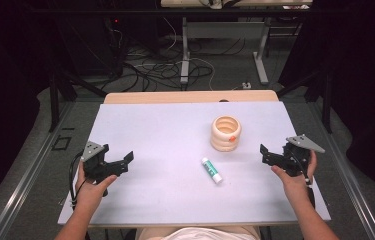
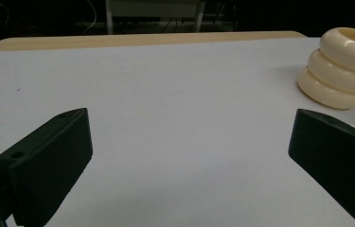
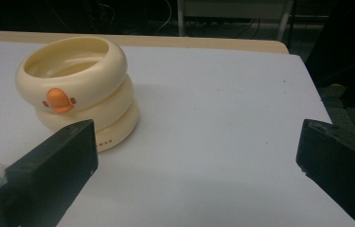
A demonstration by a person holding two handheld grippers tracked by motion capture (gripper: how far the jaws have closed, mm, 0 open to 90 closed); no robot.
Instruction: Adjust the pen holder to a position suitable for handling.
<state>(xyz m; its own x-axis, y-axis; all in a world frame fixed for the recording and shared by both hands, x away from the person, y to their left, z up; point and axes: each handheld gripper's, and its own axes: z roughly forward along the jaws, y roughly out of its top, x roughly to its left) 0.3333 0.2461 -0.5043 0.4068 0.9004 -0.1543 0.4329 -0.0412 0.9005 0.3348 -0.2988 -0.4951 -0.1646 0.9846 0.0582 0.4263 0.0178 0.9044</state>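
You can make out a line of small letters low on the holder (image 3: 78, 90), ending in what looks like "WAN"; your right gripper's jaw covers the start of it, so the full word cannot be read. The tube (image 1: 211, 170) shows no writing that can be read at this size.

The holder is a cream pot shaped like three stacked rings, open at the top, with a small orange bill and two orange dots on its upper ring (a duck's face, by the look of it). It stands upright on the white table (image 1: 155, 135), right of the middle and nearer the far edge. The tube is white with a green band and a white cap; it lies flat just in front of the holder, apart from it, and slanted.

Your left gripper (image 1: 127, 161) sits near the table's left edge with its jaws spread wide and nothing between them. Your right gripper (image 1: 265, 152) sits near the right edge, jaws just as wide and holding nothing. Both are well apart from the holder and the tube.
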